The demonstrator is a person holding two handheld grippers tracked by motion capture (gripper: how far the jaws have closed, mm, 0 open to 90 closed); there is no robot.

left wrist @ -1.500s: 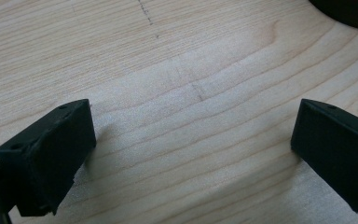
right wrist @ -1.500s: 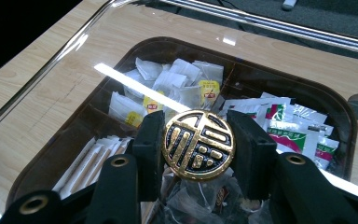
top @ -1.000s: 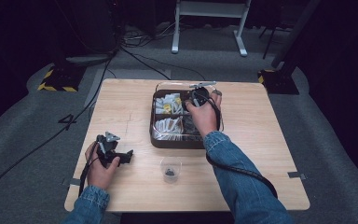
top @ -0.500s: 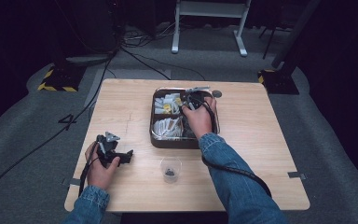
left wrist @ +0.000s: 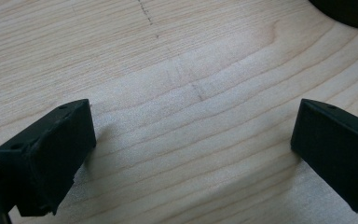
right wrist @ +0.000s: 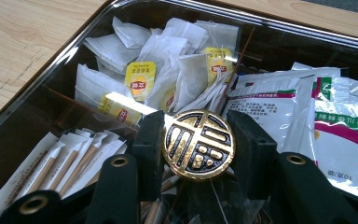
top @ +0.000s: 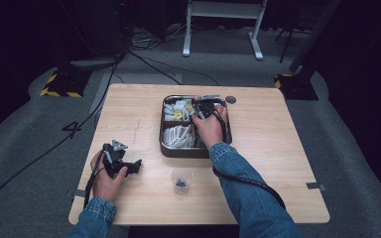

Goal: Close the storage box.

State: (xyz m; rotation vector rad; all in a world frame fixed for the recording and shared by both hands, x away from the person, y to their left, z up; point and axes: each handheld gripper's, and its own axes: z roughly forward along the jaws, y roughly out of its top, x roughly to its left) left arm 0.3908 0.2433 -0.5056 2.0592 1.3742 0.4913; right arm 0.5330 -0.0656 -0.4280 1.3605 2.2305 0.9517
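right gripper [right wrist: 198, 144] pinching knob [right wrist: 199, 145] | knob: round, gold, black openwork, over tray [right wrist: 37, 100] | left gripper [left wrist: 191, 154] spread

Blue denim sleeves, black tools

Denim cuffs are worn on both forearms; each tool [top: 121, 161] [top: 206, 110] is built of black jaws with brass-ringed screw holes, and a black cable is trailed.

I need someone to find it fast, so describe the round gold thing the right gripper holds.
Look in the dark tray on the wooden table. The right gripper clamps a round gold medallion with black cut-out patterning, unlike the white paper packets around it.
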